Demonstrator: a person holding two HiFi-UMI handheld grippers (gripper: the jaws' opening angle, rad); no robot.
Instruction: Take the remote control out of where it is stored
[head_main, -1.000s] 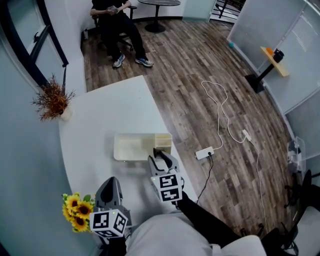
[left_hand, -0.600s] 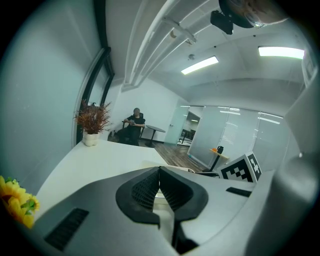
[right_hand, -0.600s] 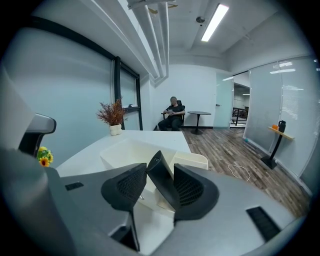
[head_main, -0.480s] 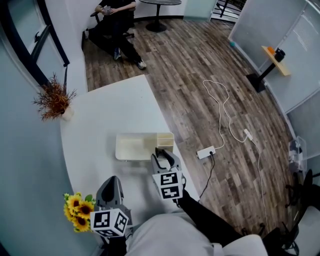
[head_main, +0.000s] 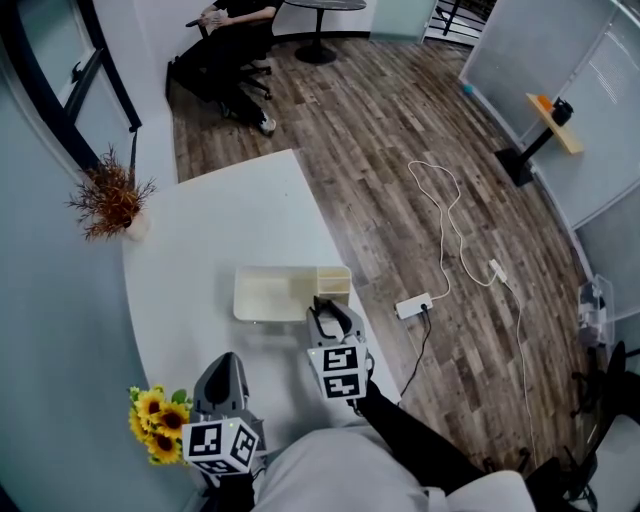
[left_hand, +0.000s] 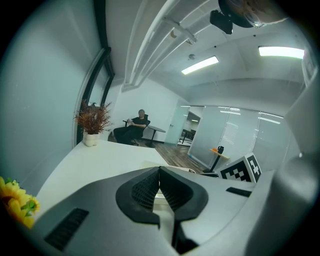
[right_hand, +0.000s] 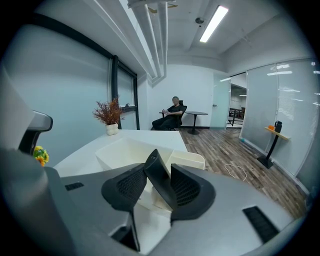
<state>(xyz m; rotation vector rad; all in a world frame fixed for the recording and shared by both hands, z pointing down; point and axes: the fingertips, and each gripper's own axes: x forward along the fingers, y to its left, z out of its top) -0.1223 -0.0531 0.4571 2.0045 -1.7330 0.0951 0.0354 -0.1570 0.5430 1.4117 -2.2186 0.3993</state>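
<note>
Sunflowers near-left on white table; dried plant far-left; power strip on wood floor.

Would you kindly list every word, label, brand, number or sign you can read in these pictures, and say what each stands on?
None: no readable text shows in any view.
Left tool's marker cube: black-and-white square patterns only, no letters.
Right tool's marker cube: the same.
Remote control held by the right tool: no print visible.
</note>
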